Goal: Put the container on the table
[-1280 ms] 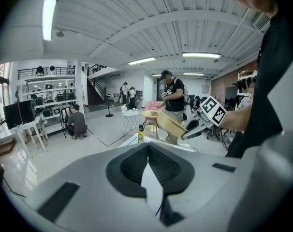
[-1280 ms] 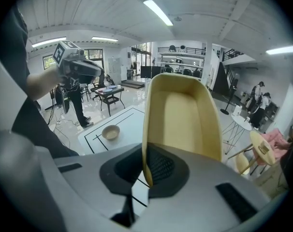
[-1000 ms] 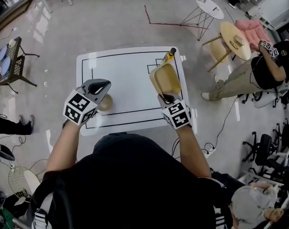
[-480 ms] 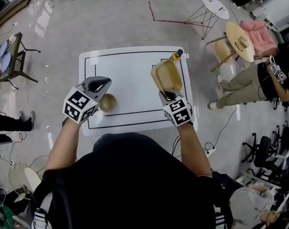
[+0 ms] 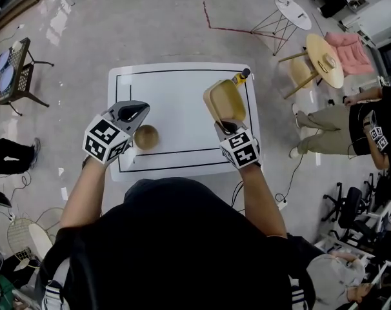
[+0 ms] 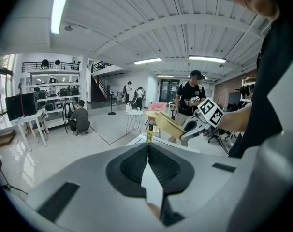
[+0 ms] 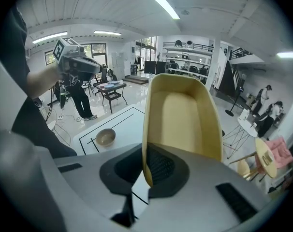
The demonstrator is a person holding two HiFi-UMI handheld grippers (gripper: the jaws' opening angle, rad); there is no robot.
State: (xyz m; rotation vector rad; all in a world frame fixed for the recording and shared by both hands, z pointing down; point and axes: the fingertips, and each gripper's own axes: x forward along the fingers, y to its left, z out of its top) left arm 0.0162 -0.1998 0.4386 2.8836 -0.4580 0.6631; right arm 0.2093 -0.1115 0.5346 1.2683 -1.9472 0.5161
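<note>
Tan plastic, the container stays clamped by its rim in the right hand-held gripper, tilted up just ahead of it over the bench and hardly lower than before, so setting it down remains, while the left hand-held gripper hangs clenched and empty.

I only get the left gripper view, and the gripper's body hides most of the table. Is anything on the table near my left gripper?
Observer: Yes, a small bowl stands on the white table, right beside the left gripper, which is shut and empty.
Operator: How is the container gripped?
Observer: The right gripper is shut on its rim, empty inside facing that camera.
Operator: Room to set it down?
Observer: Bare table lies between bowl and bottle.
</note>
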